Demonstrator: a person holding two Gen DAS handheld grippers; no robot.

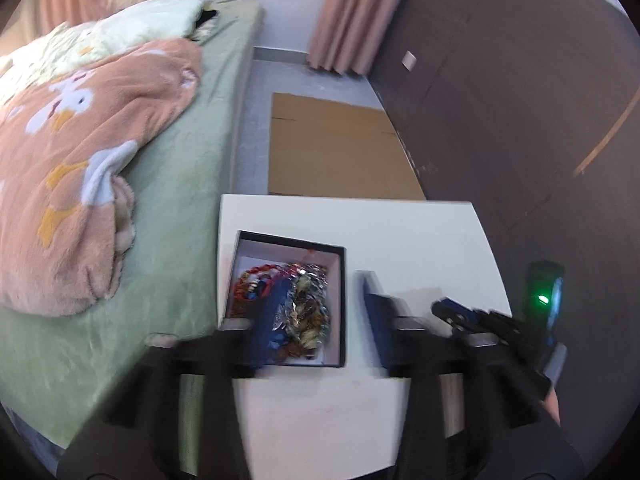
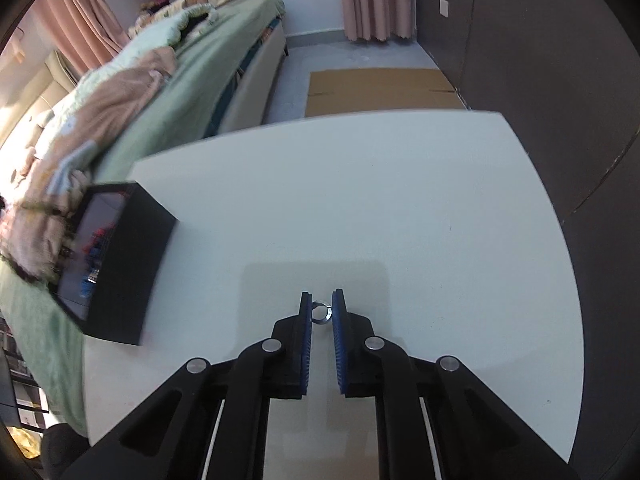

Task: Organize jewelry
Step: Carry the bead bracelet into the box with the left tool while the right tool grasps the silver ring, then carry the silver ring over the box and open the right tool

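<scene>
2 blue pads of right hand-held gripper point(image 2: 321, 310) pinch ring point(image 2: 321, 313) mid-table point(image 2: 400, 200).

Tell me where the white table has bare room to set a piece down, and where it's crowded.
Free: the white table between the black box and the dark wall, and its far strip toward the cardboard. Crowded: the box, heaped with jewelry, and the near edge around the right gripper and its ring.

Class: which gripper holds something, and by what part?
The right gripper pinches a small silver ring by its outer sides; the left gripper holds nothing.
</scene>
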